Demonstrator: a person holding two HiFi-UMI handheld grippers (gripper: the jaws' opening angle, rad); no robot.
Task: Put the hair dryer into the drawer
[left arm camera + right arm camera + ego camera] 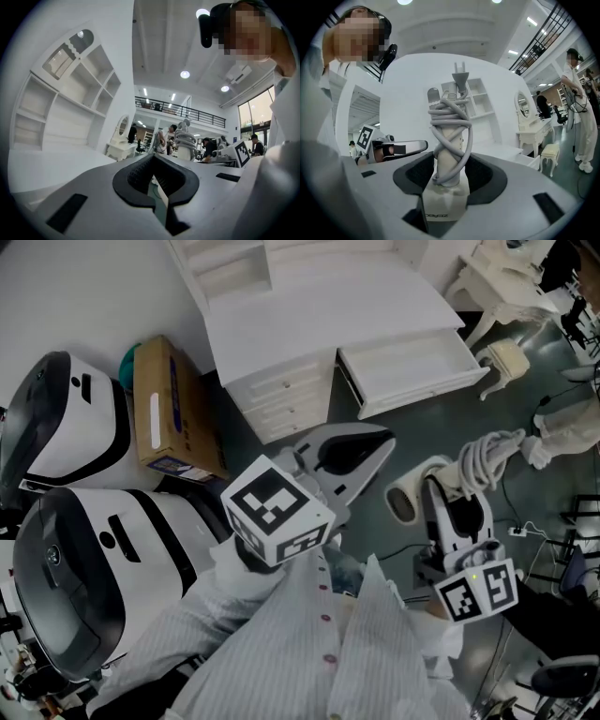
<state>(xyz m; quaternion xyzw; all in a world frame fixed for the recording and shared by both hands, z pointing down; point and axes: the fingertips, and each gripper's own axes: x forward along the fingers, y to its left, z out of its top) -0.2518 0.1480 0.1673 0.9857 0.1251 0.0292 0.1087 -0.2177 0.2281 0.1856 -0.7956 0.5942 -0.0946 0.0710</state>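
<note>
Found the hair dryer (449, 140) clamped in the right gripper (450, 168), jaws spread wide and pressing on both sides of its pale body just below the handle. Noted the handle standing up out of the jaws in the right gripper view, with the grey cord (450, 117) wound tightly round it and the plug (460, 75) at the top. Confirmed in the head view: barrel mouth facing left, corded handle reaching toward the far right, all carried above the dark floor (441, 427). Located the open drawer (427, 392) of the white desk (309, 315) on the far side, beyond the hair dryer and well apart from it. Checked the left gripper (153, 164): jaws drawn together on themselves, positioned near the right gripper on its left, touching neither it nor the hair dryer. Logged a cardboard box (169, 409) and two white-and-black machines (75, 418) at the left, and a cream stool (506, 357) just right of the drawer.
</note>
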